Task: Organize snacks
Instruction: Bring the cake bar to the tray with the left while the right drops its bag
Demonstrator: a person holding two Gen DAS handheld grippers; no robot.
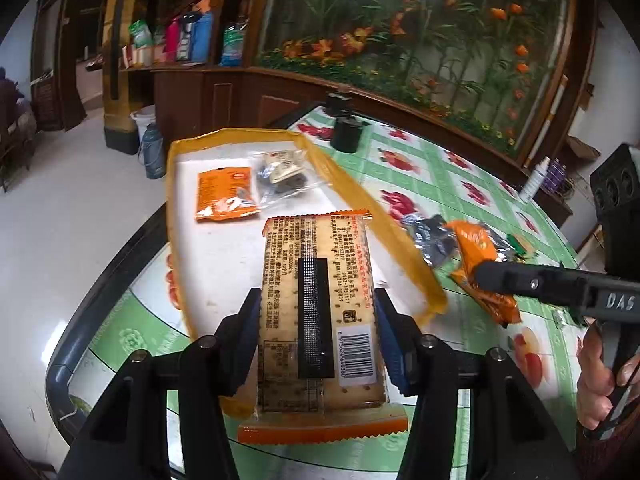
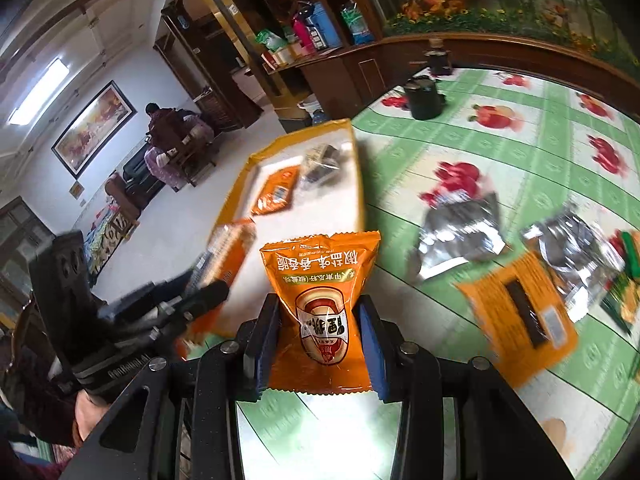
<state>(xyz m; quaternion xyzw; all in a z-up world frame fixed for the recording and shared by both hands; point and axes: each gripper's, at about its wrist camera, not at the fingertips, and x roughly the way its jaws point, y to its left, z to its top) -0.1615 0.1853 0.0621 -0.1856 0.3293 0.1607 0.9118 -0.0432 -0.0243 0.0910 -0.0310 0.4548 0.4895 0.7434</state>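
My left gripper (image 1: 318, 334) pinched a cracker pack (image 1: 316, 304) low in the frame, over the near end of the orange-rimmed tray (image 1: 348, 184). My right gripper (image 2: 318, 344) squeezed an orange snack bag (image 2: 320, 292) at bottom center. Two packets already lay in the tray: an orange one (image 1: 224, 196) and a clear one (image 1: 282, 174). Several more, silver pouches (image 2: 460, 236) among them, waited on the tablecloth (image 2: 500, 132) at right, so I judged the job under halfway.
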